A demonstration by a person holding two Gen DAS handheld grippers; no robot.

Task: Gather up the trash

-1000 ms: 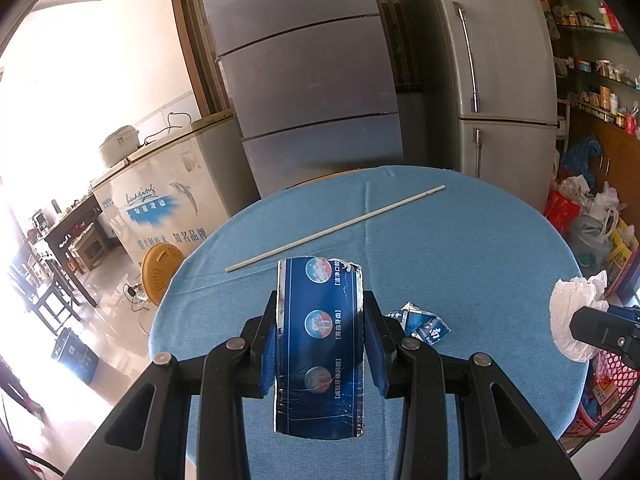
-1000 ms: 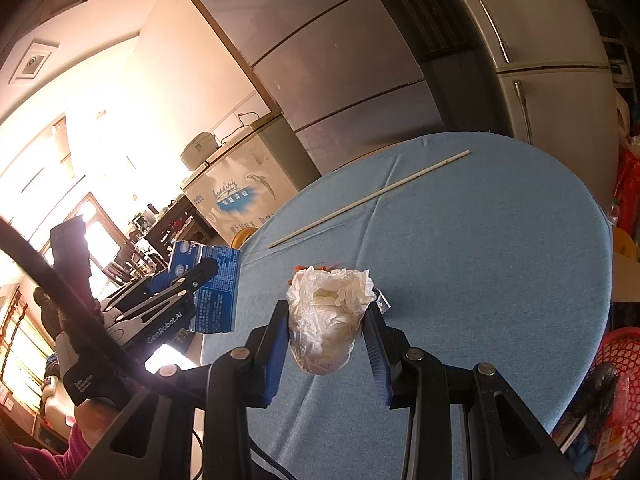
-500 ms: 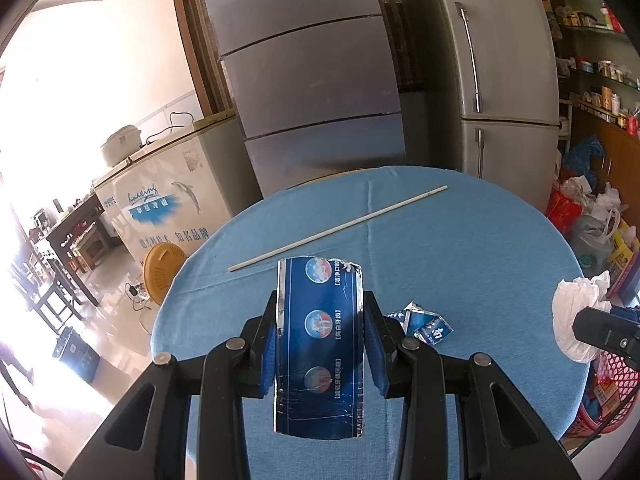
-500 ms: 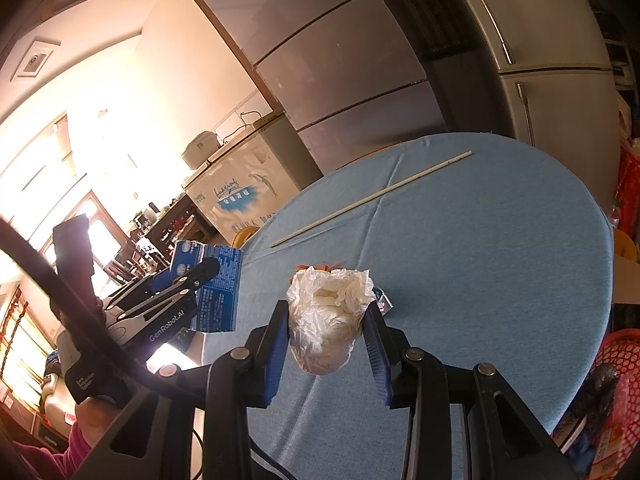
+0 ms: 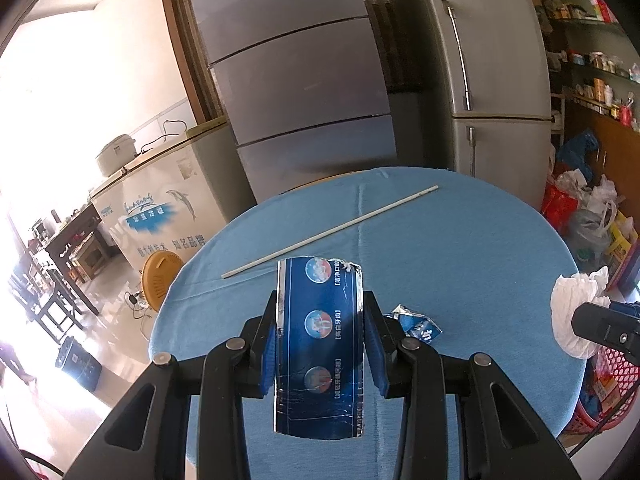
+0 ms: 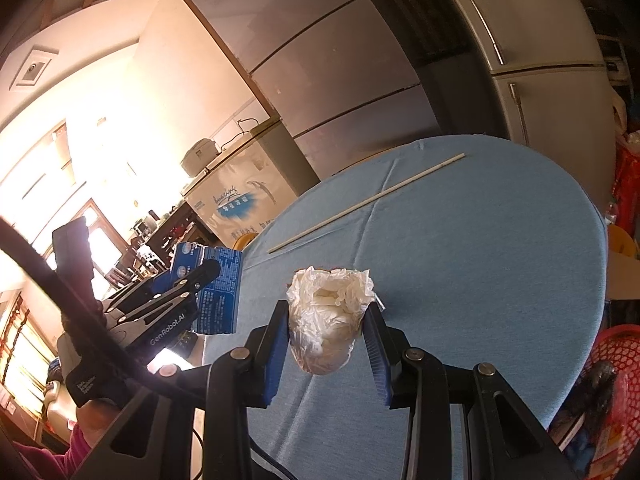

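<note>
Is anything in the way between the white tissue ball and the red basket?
Nothing visible. The right gripper holds the crumpled tissue above the blue table, and the red basket sits low past the table's right edge. Its opening is mostly out of frame.

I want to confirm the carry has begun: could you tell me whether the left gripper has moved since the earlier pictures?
Yes, slightly. In the left wrist view the long white stick sits a little lower and further right than before, so the left gripper, shut on the blue carton, has drifted left and tilted up.

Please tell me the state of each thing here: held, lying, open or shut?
Blue box: held by shut left gripper.
White crumpled bag: held by shut right gripper.
Long stick: lying on table.
Torn blue wrapper: lying on table.
</note>
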